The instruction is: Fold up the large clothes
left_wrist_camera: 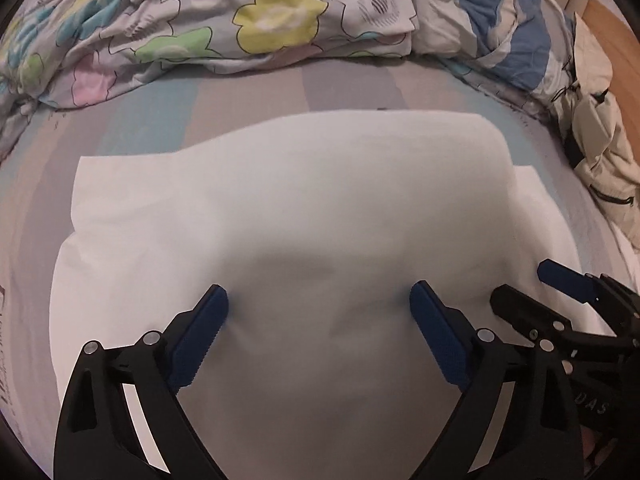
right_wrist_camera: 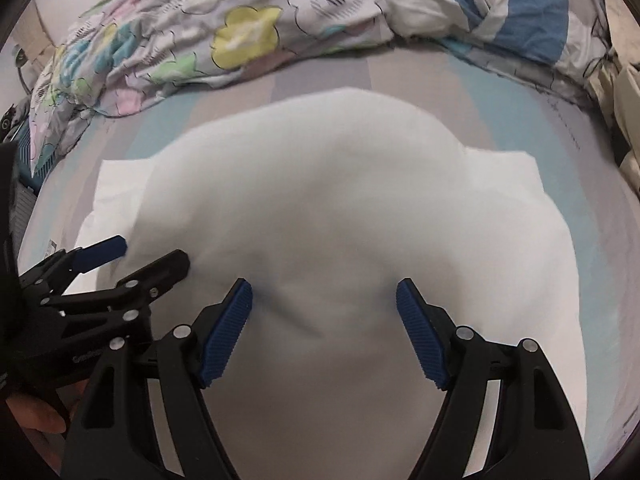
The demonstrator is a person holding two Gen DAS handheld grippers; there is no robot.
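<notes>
2 grippers (left_wrist_camera: 318,308) (right_wrist_camera: 324,300), 1 white garment (left_wrist_camera: 280,200), 1 floral duvet (left_wrist_camera: 200,20), 1 beige jacket (left_wrist_camera: 600,136)

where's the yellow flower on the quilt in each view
Left wrist: the yellow flower is at top centre, above the white garment.
Right wrist: the yellow flower is at top, left of centre.
Shared landmark: the blue-and-white bedding at upper right.

Left gripper (left_wrist_camera: 320,300), black frame with ribbed blue pads: pitched steeply downward, jaws spread wide, nothing pinched between the fingertips (left_wrist_camera: 214,306).

Right gripper (right_wrist_camera: 324,296), same black and blue build: pitched steeply downward just beside the left, jaws parted, pads gripping nothing.

Person's hand (right_wrist_camera: 34,414): bare fingers wrapped under the left gripper's body.
</notes>
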